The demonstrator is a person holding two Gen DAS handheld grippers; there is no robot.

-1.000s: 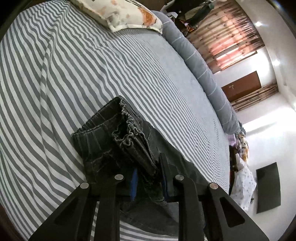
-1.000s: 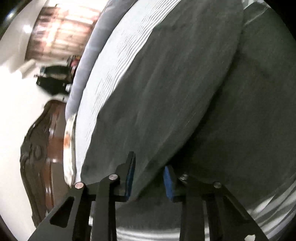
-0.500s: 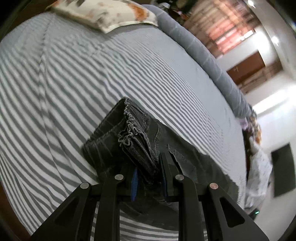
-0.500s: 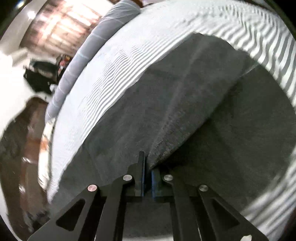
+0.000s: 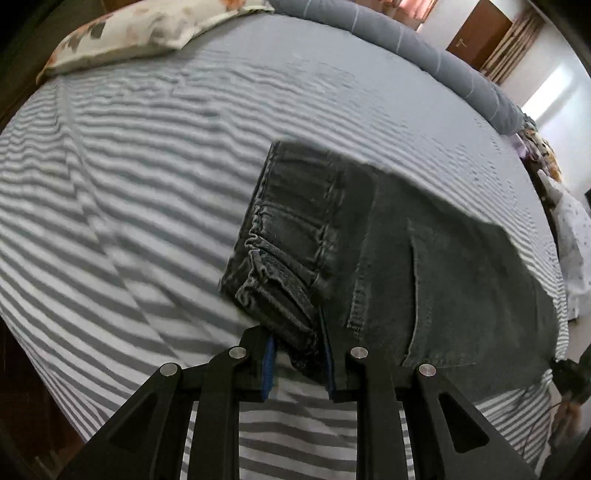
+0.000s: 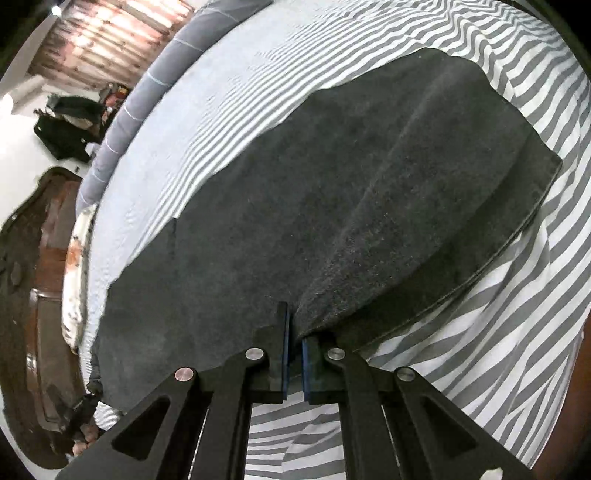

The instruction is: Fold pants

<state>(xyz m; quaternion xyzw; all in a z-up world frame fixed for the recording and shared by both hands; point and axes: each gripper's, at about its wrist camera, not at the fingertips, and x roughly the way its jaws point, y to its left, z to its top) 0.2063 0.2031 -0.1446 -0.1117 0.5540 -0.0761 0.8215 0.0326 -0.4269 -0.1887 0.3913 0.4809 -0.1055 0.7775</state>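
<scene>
The left gripper [image 5: 299,363] was clamped on the bunched waistband of the pants [image 5: 399,258]; the right gripper [image 6: 294,354] pinched a raised fold of the leg fabric, jaws nearly together; the dark pants [image 6: 332,192] lay spread across the striped bedsheet [image 5: 129,177]; a floral pillow [image 5: 140,33] and grey bolster [image 5: 406,44] rested beyond.

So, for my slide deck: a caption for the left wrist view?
Left gripper clamps the gathered waistband of dark pants on a striped bed.
</scene>
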